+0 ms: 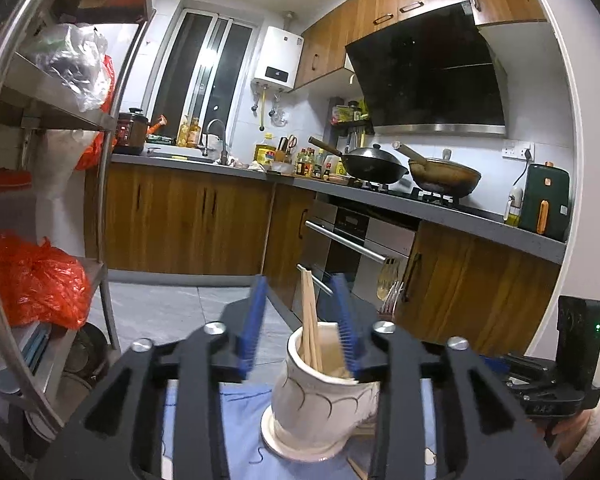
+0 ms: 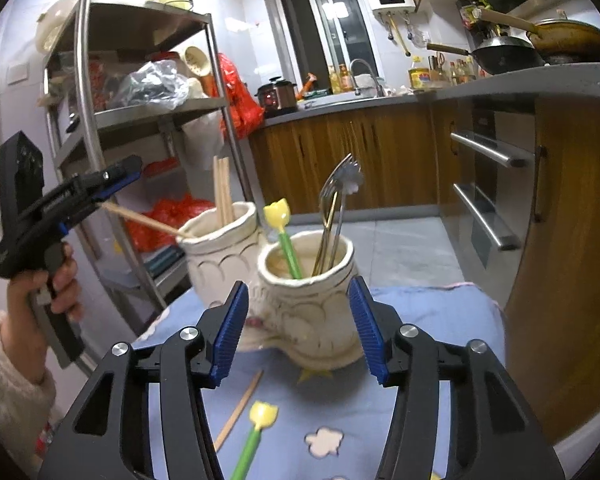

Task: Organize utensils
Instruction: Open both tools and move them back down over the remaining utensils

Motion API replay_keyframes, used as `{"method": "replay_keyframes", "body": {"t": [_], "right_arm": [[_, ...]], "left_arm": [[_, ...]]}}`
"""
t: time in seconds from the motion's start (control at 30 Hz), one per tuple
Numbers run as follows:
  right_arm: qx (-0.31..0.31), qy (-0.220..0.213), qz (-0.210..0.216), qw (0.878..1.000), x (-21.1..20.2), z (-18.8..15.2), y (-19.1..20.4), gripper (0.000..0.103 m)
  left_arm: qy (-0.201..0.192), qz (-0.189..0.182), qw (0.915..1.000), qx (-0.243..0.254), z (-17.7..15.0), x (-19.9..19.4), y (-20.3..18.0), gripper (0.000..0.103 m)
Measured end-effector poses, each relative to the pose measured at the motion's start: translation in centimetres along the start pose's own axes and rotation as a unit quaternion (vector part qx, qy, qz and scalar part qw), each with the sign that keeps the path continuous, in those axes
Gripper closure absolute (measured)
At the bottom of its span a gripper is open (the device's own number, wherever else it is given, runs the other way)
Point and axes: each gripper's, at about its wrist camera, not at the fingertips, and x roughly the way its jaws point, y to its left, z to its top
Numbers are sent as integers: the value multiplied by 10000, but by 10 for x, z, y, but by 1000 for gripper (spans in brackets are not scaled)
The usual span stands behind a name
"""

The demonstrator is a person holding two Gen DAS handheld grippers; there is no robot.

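Two cream holders stand touching on the blue cloth (image 2: 440, 320): the chopstick holder (image 2: 220, 256) already has several sticks, the cutlery holder (image 2: 308, 300) forks and a tulip pen; the left gripper (image 2: 118, 182) appears clamped on one chopstick (image 2: 144, 220), its tip at the rim; the right gripper (image 2: 298, 330) gapes, holding nothing; a stray chopstick (image 2: 240, 410) and a second tulip pen (image 2: 256, 436) await sorting.

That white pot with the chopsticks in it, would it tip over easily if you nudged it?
Possibly. The white pot already looks tilted, with tall chopsticks sticking well above its rim, so weight sits high. It looks like glazed ceramic, probably heavy and breakable. The soft blue cloth under it may make its footing less steady.
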Motion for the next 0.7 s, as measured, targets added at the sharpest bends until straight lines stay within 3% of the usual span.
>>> {"method": "replay_keyframes", "body": {"t": [0.2, 0.43, 0.5, 0.57, 0.7], "right_arm": [[-52, 66, 71, 9999, -9, -8, 6, 43], [-190, 356, 23, 9992, -11, -21, 12, 36], [-252, 559, -40, 9981, -9, -29, 14, 35], [-256, 776, -76, 9966, -7, -38, 14, 26], [-342, 1221, -96, 9919, -1, -57, 19, 25]], "left_arm": [[46, -19, 9999, 89, -3, -18, -10, 58], [415, 96, 9985, 346, -21, -27, -27, 50], [581, 117, 9975, 384, -31, -28, -31, 44], [790, 128, 9961, 379, -42, -28, -35, 41], [1240, 207, 9911, 436, -70, -26, -42, 35]]}}
